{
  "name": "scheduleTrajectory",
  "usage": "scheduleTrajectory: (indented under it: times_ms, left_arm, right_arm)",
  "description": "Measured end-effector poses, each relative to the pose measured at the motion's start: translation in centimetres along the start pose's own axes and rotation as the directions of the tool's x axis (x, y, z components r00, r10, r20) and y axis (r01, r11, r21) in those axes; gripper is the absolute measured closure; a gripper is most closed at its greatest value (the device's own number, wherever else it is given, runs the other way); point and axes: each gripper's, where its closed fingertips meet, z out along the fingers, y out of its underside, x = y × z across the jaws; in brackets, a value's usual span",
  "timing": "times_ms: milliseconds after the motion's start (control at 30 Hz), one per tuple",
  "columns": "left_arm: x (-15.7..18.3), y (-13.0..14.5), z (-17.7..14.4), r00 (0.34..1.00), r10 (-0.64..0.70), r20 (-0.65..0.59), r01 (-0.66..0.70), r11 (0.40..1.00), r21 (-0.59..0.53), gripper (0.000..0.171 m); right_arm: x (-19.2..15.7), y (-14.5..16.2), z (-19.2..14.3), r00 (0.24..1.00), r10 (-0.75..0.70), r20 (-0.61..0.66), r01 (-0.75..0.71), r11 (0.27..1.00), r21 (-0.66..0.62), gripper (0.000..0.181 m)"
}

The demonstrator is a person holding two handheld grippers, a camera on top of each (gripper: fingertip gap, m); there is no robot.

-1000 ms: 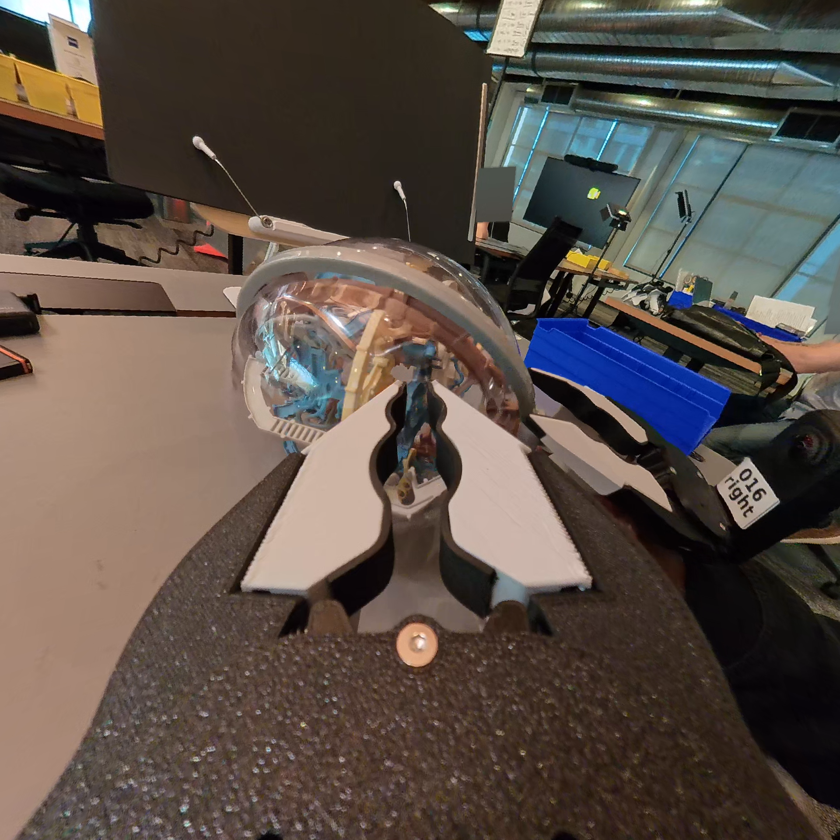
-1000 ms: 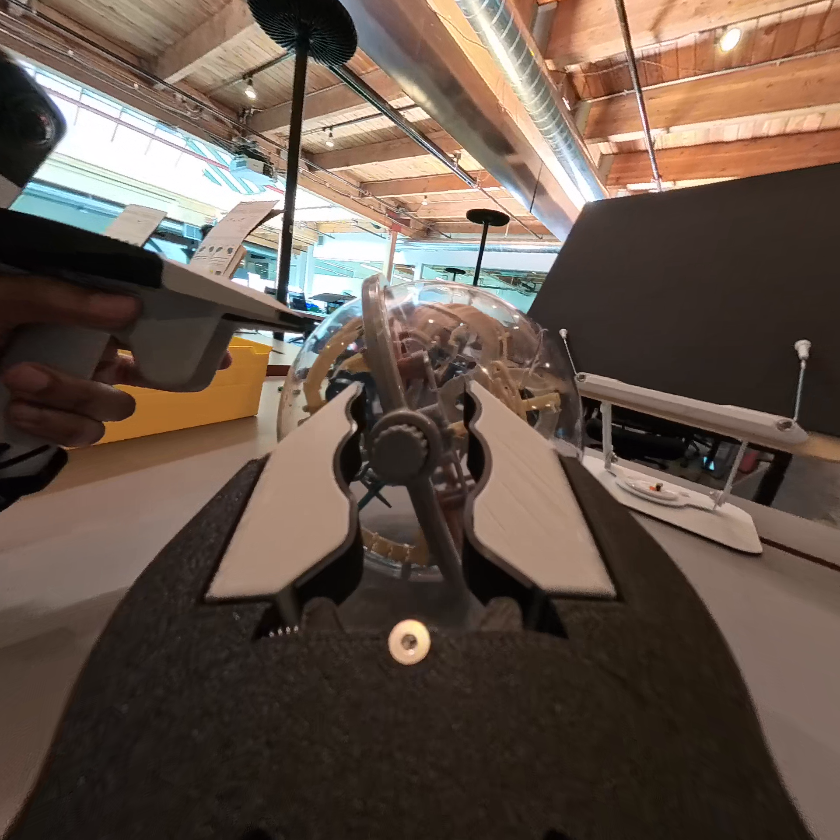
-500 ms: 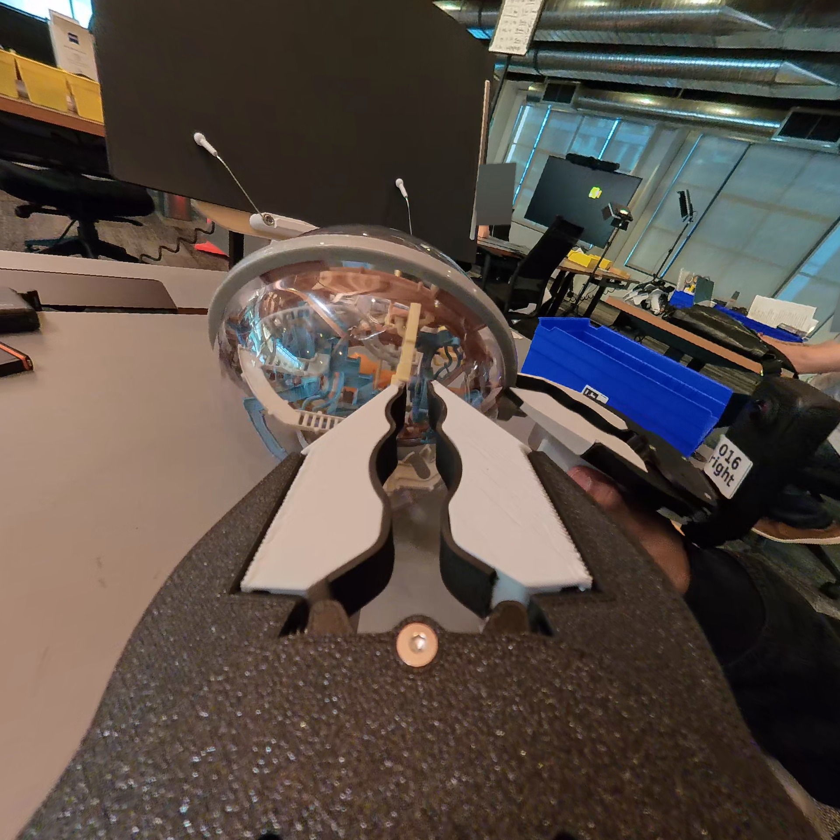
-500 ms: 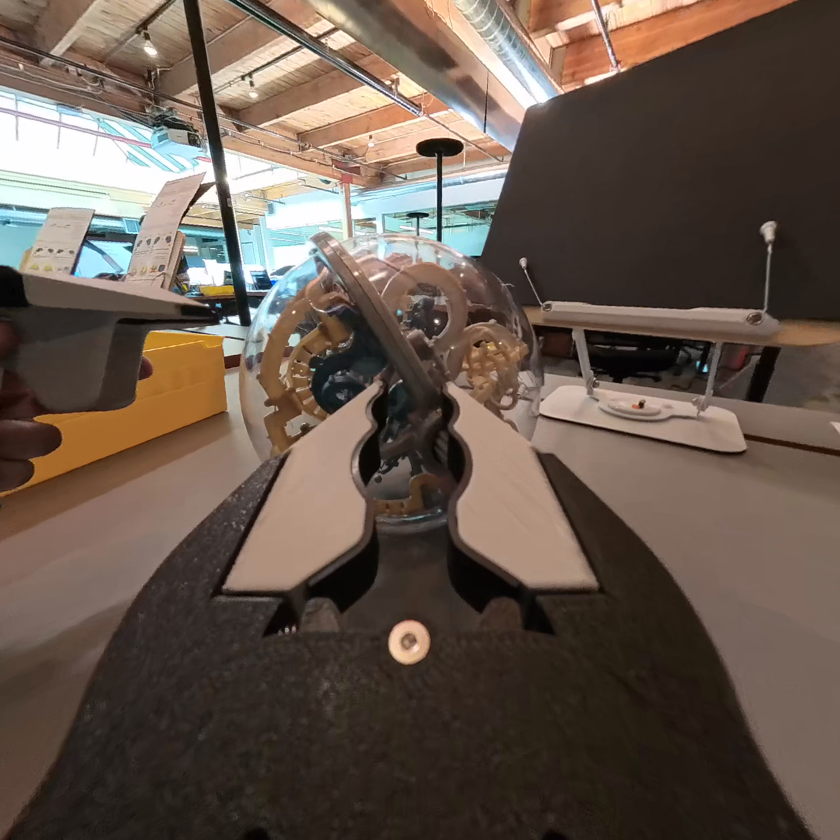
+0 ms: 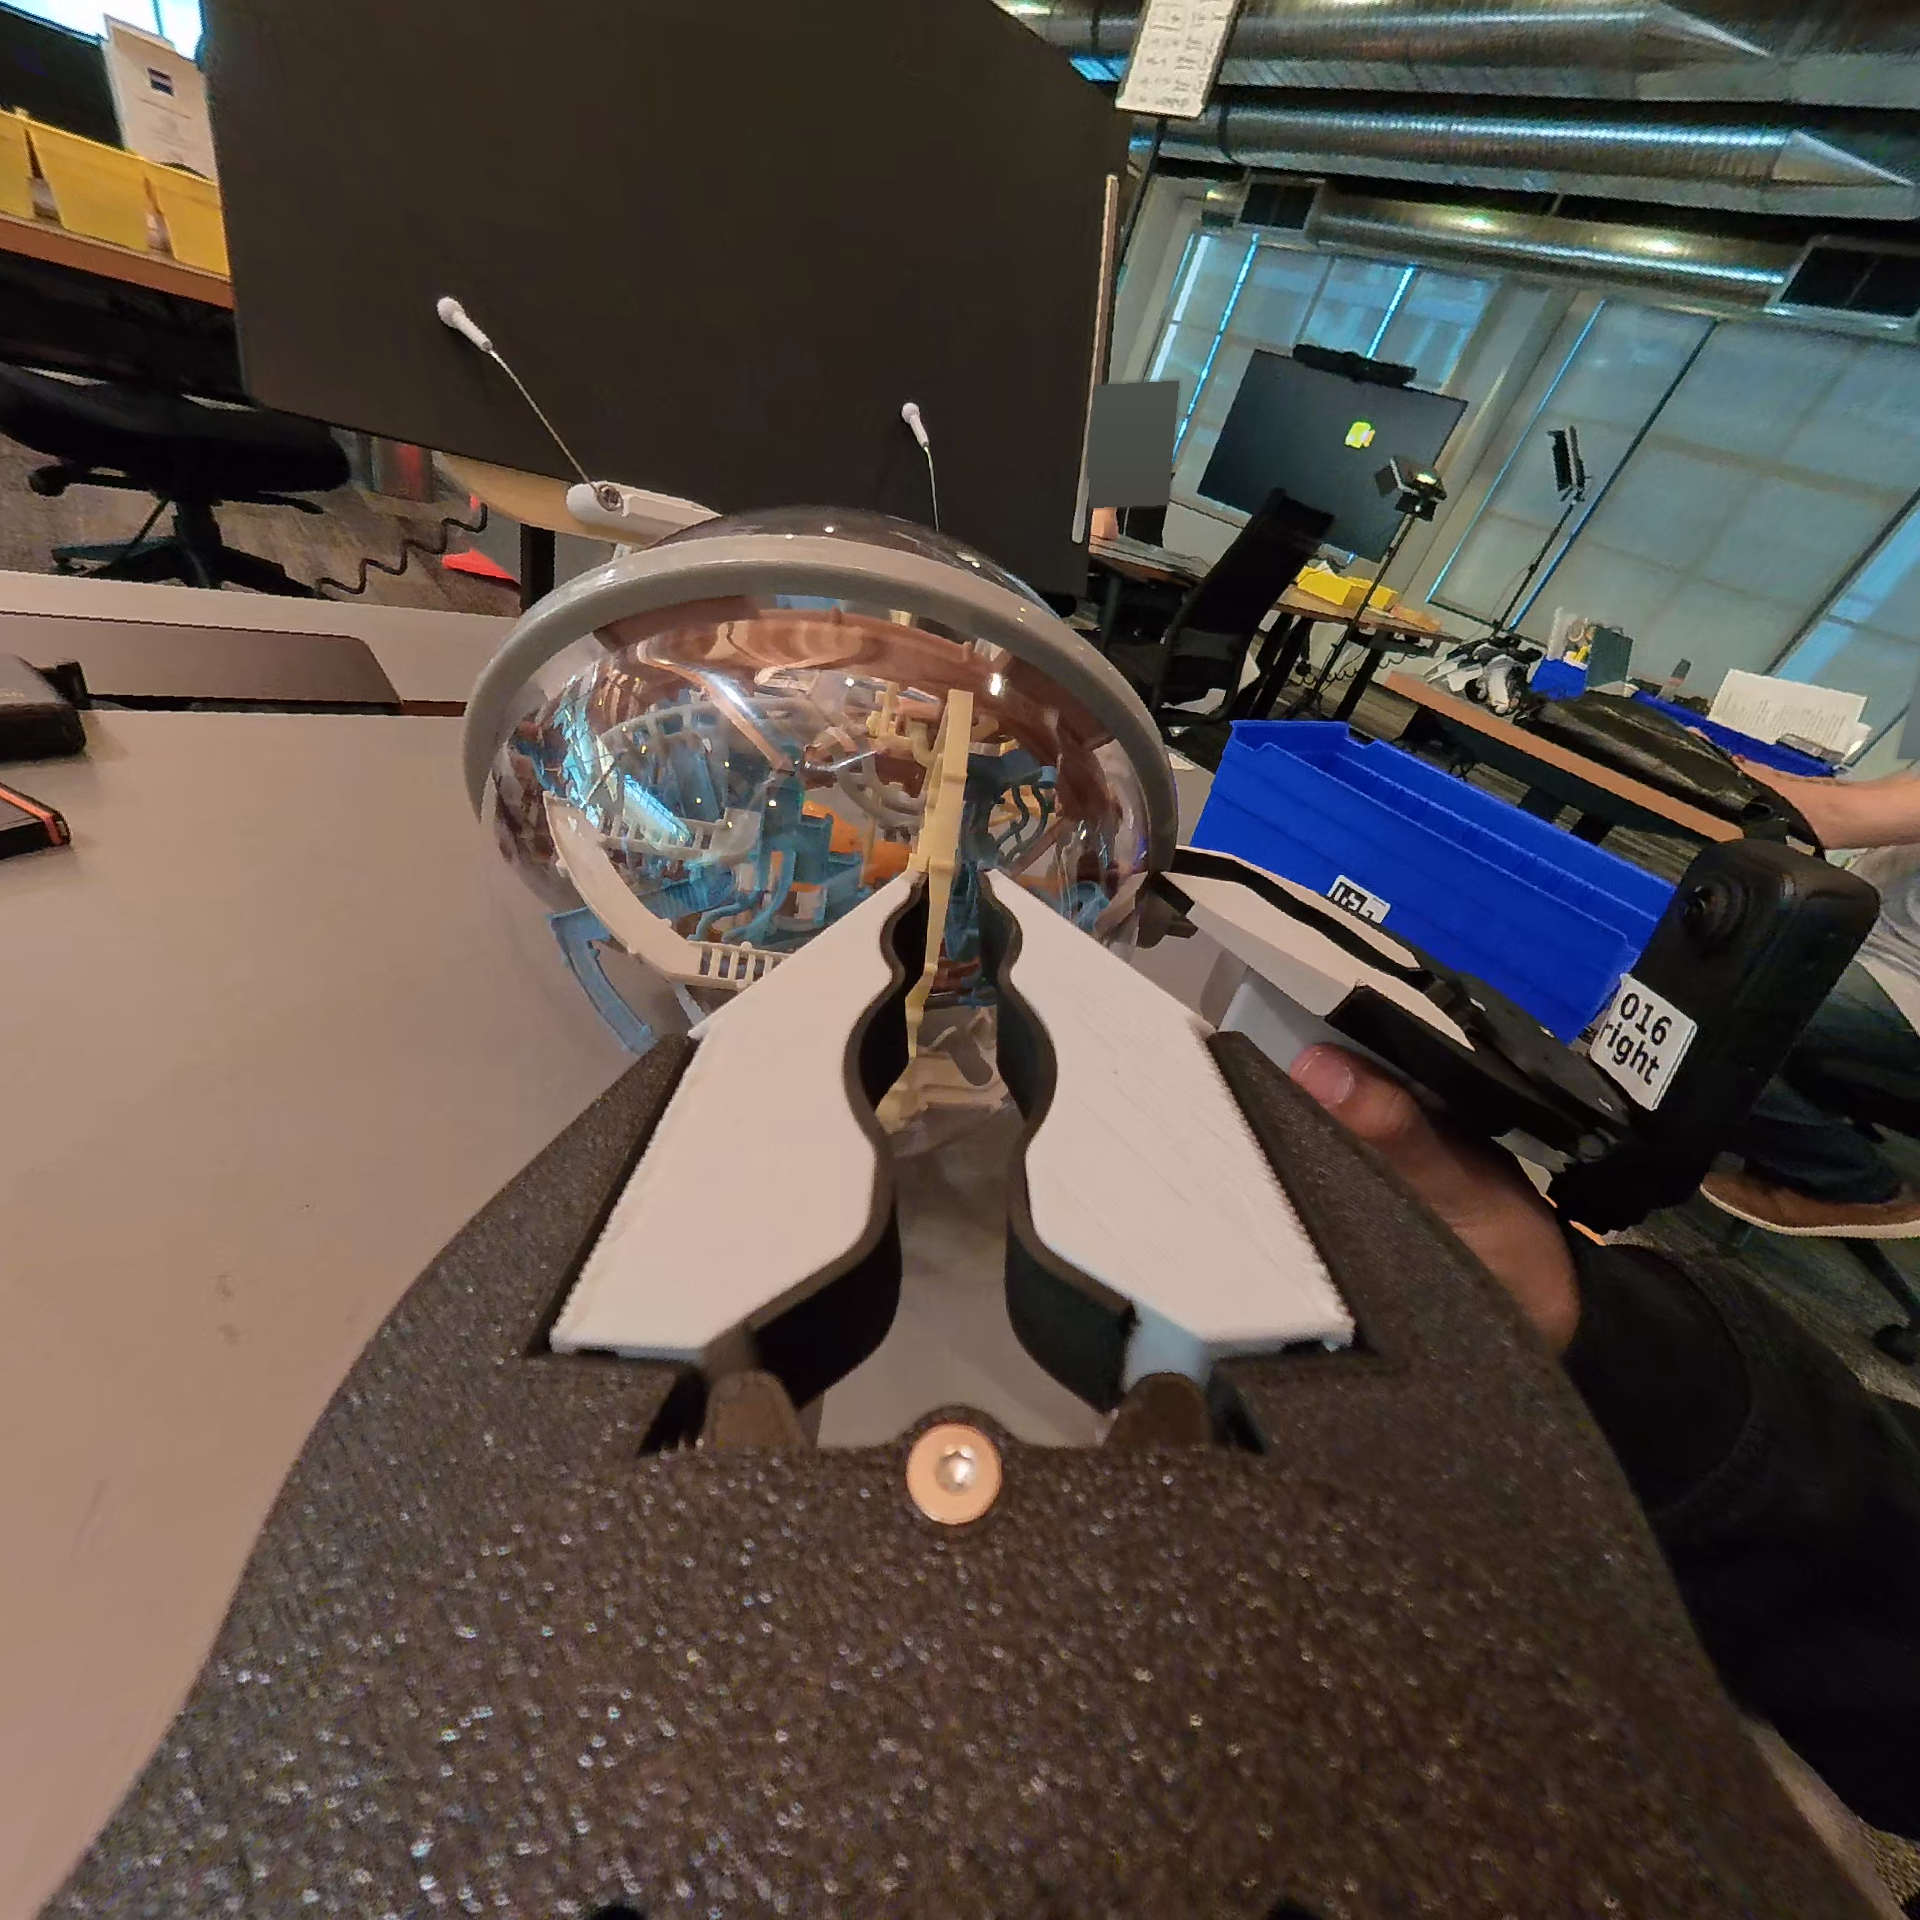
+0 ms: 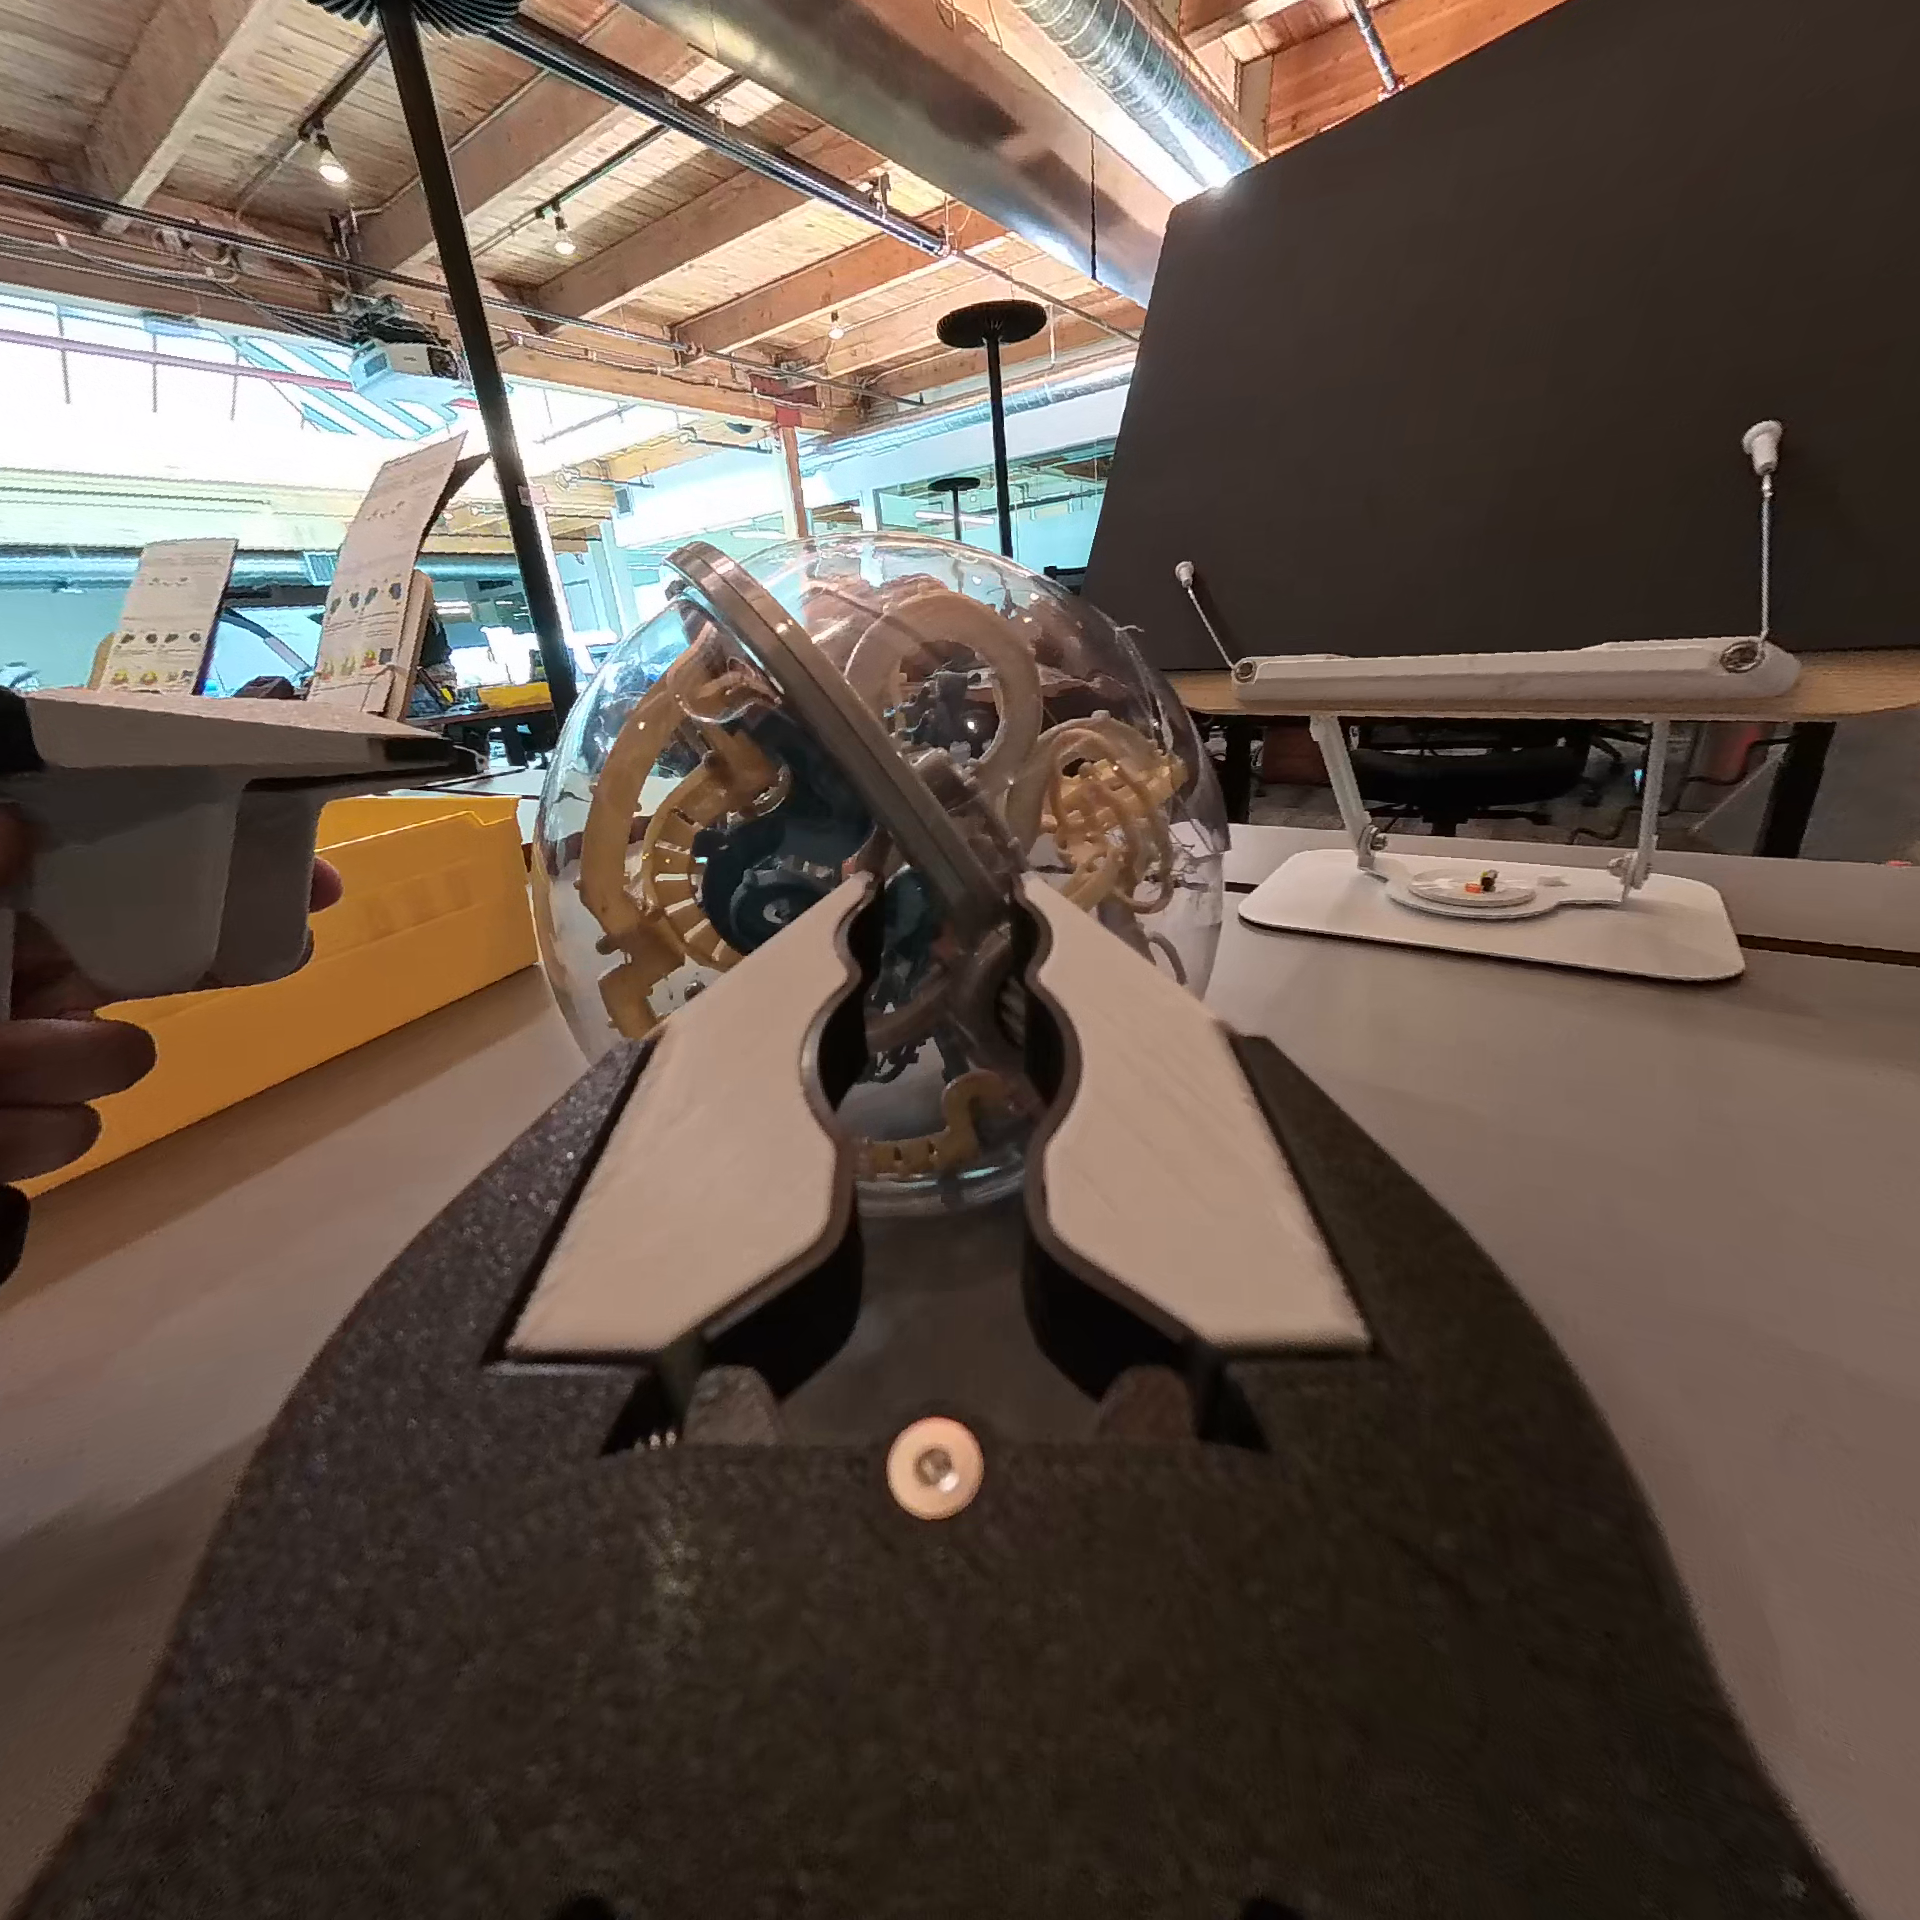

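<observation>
Bright daylit room, wide-angle views, sharp at centre.
Around the clear plastic maze sphere with the grey ring (image 5: pixel 821 769) (image 6: pixel 883 831), window light flares white behind it at left in the right wrist view; glints speckle its shell, straight lines bow outward, and the near black foam blurs.

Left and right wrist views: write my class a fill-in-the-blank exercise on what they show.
1. The clear plastic maze sphere has a ring of ____ colour around it.
2. Past the right gripper in the left wrist view lies a ____ plastic bin.
3. Beside the left gripper in the right wrist view lies a ____ plastic bin.

Missing words: grey; blue; yellow
</observation>
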Motion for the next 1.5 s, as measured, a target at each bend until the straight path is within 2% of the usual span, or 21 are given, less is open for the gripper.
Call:
scheduleTrajectory:
  times_ms: [133, 367, 700, 1500]
  left_arm:
    - [0.0, 0.1, 0.0, 1.000, 0.001, 0.000, -0.001, 1.000, -0.002, 0.166]
    - [0.0, 0.2, 0.1, 1.000, -0.001, -0.001, 0.001, 1.000, -0.005, 0.166]
    - [0.0, 0.2, 0.1, 1.000, -0.002, 0.000, 0.002, 1.000, -0.006, 0.166]
    - [-0.1, 0.4, 0.1, 1.000, 0.002, 0.004, -0.002, 1.000, -0.015, 0.165]
  right_arm:
    - [0.2, 0.1, 0.0, 0.999, 0.044, -0.001, -0.044, 0.999, -0.008, 0.159]
    - [0.9, 0.6, 0.0, 0.979, 0.204, 0.022, -0.202, 0.978, -0.051, 0.160]
    - [1.1, 0.8, 0.0, 0.961, 0.275, 0.039, -0.272, 0.960, -0.062, 0.159]
    - [0.6, 0.8, 0.1, 0.965, 0.256, 0.052, -0.252, 0.966, -0.063, 0.157]
